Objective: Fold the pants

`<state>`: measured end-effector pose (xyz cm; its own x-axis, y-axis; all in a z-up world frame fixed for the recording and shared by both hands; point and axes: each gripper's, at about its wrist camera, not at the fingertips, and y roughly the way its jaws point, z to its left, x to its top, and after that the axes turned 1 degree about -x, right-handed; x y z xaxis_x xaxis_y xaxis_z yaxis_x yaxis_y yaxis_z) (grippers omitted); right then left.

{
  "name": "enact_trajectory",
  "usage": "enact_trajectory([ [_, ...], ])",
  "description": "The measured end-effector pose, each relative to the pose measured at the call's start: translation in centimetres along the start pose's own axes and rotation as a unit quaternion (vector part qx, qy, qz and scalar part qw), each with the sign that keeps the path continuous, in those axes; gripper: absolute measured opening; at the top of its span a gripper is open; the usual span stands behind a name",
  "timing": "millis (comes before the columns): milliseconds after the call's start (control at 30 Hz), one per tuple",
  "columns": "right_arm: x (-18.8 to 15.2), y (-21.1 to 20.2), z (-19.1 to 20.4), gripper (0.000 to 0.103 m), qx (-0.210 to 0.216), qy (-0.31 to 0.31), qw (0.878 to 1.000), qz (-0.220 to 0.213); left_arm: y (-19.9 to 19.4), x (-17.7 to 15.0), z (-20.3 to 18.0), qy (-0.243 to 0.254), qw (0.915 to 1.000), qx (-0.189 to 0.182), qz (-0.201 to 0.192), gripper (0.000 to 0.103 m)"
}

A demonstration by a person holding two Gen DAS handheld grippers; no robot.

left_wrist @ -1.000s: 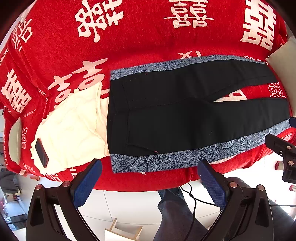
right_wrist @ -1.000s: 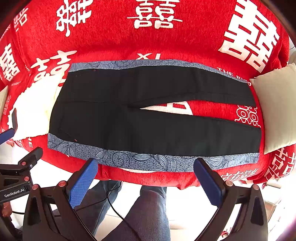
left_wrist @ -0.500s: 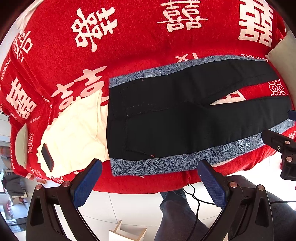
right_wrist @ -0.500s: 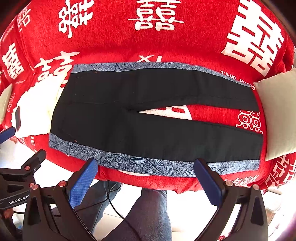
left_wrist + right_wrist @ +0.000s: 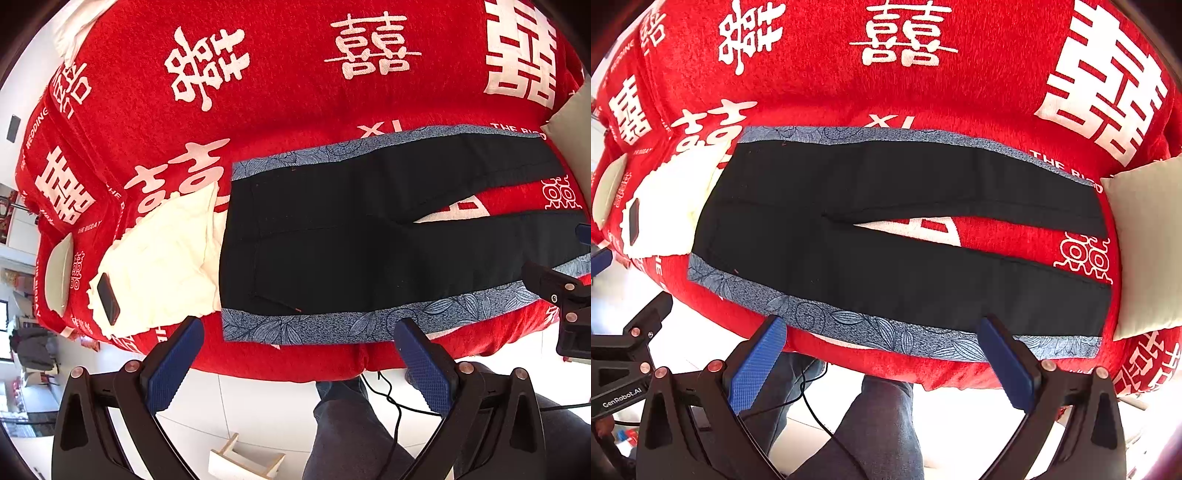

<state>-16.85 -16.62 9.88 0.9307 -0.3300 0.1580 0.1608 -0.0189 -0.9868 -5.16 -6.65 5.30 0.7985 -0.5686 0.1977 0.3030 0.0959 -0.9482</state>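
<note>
Black pants [image 5: 351, 251] with blue-grey patterned side stripes lie flat on a red bed cover, waist to the left, legs spread to the right; they also show in the right wrist view [image 5: 886, 236]. My left gripper [image 5: 299, 362] is open and empty, hovering just off the bed's near edge below the waist end. My right gripper [image 5: 882, 358] is open and empty, just off the near edge below the near leg's stripe [image 5: 886, 332]. The right gripper's body shows at the right edge of the left wrist view [image 5: 565, 295].
A cream cloth [image 5: 162, 266] with a dark phone [image 5: 108, 299] on it lies left of the waist. A beige pillow [image 5: 1148, 247] lies beside the leg cuffs. The person's legs [image 5: 879, 424] and a cable stand below the bed edge.
Both grippers have moved slightly closer to the bed; the pants sit a little lower and larger in both views. Both grippers stay open and the pants have not moved.
</note>
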Motion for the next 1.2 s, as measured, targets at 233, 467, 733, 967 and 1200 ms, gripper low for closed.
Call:
enact_trajectory([
  [233, -0.8, -0.2, -1.5, 0.103, 0.008, 0.001, 1.000, -0.001, -0.7, -0.9, -1.3, -0.016, 0.9999, 0.004, 0.006, 0.103],
  [467, -1.6, -0.5, -2.2, 0.103, 0.012, -0.006, 1.000, -0.002, -1.2, -2.2, -1.7, -0.032, 0.9995, 0.003, 0.006, 0.103],
  [733, -2.8, 0.4, -2.0, 0.103, 0.024, 0.027, 0.999, 0.012, 0.3, -3.5, -0.4, -0.034, 0.9993, -0.011, 0.014, 0.103],
  [967, -4.9, 3.6, -0.6, 0.103, 0.078, 0.127, 0.988, 0.033, 6.3, -5.2, 4.1, -0.089, 0.9888, -0.100, 0.066, 0.103],
  [1200, -9.1, 12.6, 0.5, 0.097, 0.243, 0.266, 0.930, 0.067, 14.2, -6.8, 8.0, -0.149, 0.9730, -0.159, 0.074, 0.103],
])
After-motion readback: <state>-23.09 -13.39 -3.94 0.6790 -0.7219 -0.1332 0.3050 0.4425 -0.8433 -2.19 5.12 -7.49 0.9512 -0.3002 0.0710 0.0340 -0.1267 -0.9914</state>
